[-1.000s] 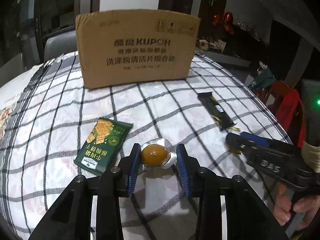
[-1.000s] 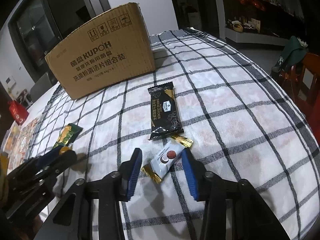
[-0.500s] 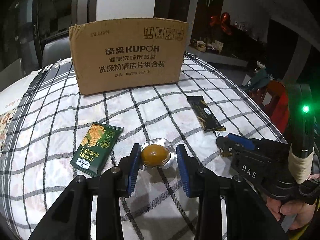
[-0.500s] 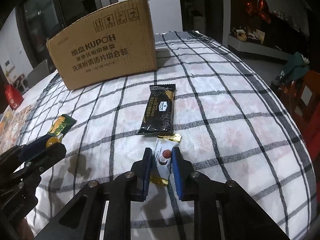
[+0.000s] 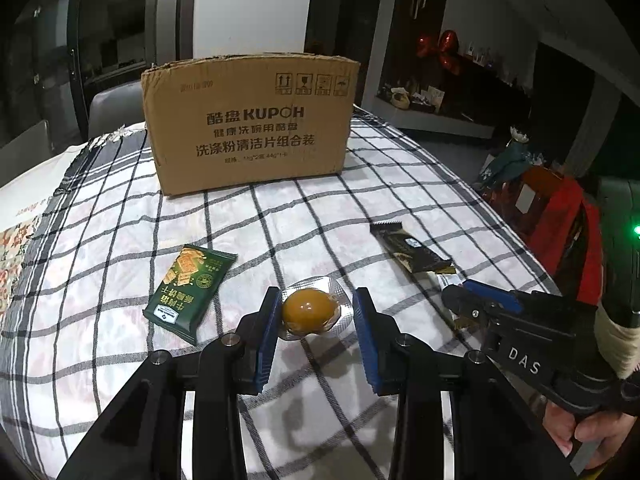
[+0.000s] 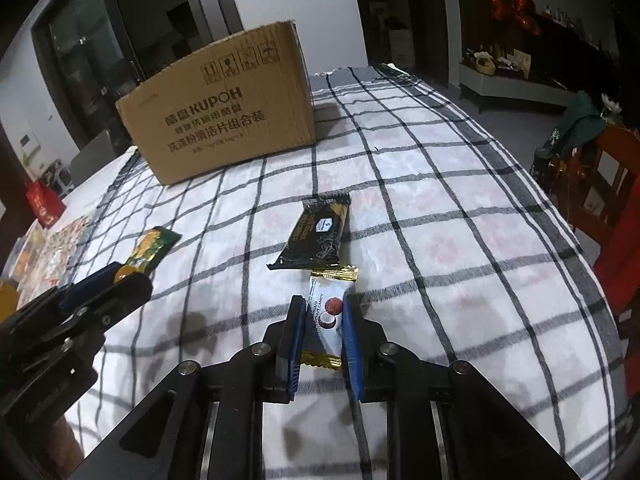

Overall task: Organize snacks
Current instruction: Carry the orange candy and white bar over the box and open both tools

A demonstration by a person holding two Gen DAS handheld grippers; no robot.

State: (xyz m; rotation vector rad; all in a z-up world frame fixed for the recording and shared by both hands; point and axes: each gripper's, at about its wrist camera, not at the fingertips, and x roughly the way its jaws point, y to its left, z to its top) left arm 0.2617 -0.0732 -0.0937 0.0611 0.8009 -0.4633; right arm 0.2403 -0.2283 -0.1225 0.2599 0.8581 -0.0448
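Note:
My left gripper is shut on a yellow jelly cup in a foil-rimmed blister and holds it above the checked cloth. A green cracker packet lies to its left and a black cracker packet to its right. My right gripper is shut on a white coconut candy with gold ends, just behind the black packet. The cardboard box stands at the far side of the table; it also shows in the right wrist view.
The table wears a black-and-white checked cloth. The right gripper shows at the lower right of the left wrist view, the left gripper at the left of the right wrist view. Red chairs stand past the right edge.
My right gripper closed on the white candy and has turned it to lie along the fingers. My left gripper kept the jelly cup and rose a little.

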